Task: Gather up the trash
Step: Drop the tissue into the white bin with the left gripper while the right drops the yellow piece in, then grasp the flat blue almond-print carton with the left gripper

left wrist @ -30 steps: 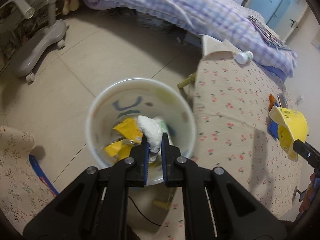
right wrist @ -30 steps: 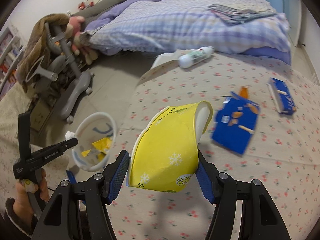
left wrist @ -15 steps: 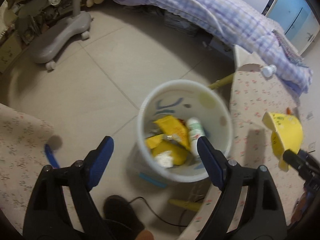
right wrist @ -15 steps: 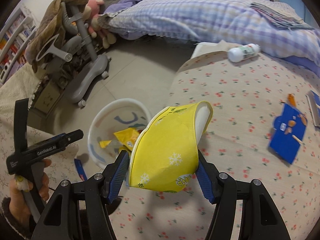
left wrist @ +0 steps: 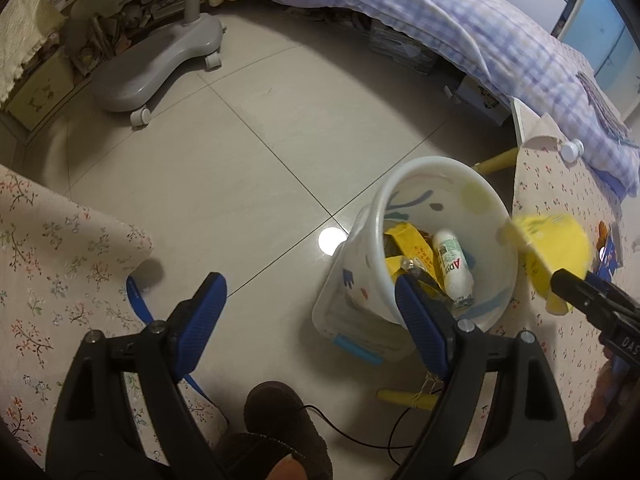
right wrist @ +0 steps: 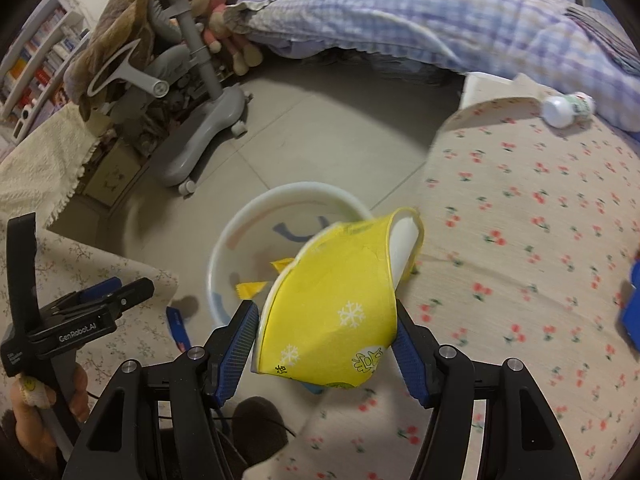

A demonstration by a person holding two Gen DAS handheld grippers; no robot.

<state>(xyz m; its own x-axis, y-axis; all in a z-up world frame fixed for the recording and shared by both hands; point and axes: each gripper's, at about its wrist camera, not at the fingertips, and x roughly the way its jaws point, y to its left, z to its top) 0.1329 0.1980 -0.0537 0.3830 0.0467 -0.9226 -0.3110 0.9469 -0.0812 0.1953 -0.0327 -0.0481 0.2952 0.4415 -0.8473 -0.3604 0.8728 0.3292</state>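
A white trash bin (left wrist: 440, 162) stands on the tiled floor beside the floral-clothed table (right wrist: 540, 240). It holds yellow wrappers (left wrist: 408, 240) and a white bottle (left wrist: 454, 268). My left gripper (left wrist: 306, 284) hangs open above the floor just left of the bin, nothing between its fingers; it also shows at the left of the right wrist view (right wrist: 100, 300). My right gripper (right wrist: 325, 312) is shut on a squashed yellow paper bowl (right wrist: 332, 300), held tilted over the bin's near rim (right wrist: 256, 208) at the table edge. The left wrist view shows the bowl (left wrist: 552, 248) blurred to the right of the bin.
Another white bottle (right wrist: 568, 108) lies at the table's far edge, and a blue packet (right wrist: 632, 312) at its right. A grey wheeled chair base (left wrist: 160, 64) and a checked bed (left wrist: 440, 20) stand beyond. A blue strip (left wrist: 138, 300), a dark slipper (left wrist: 280, 420) and a thin cable lie below.
My left gripper opened and let a white tissue wad fall into the bin, then slid left of it. My right gripper carried the yellow bowl from over the table to the bin.
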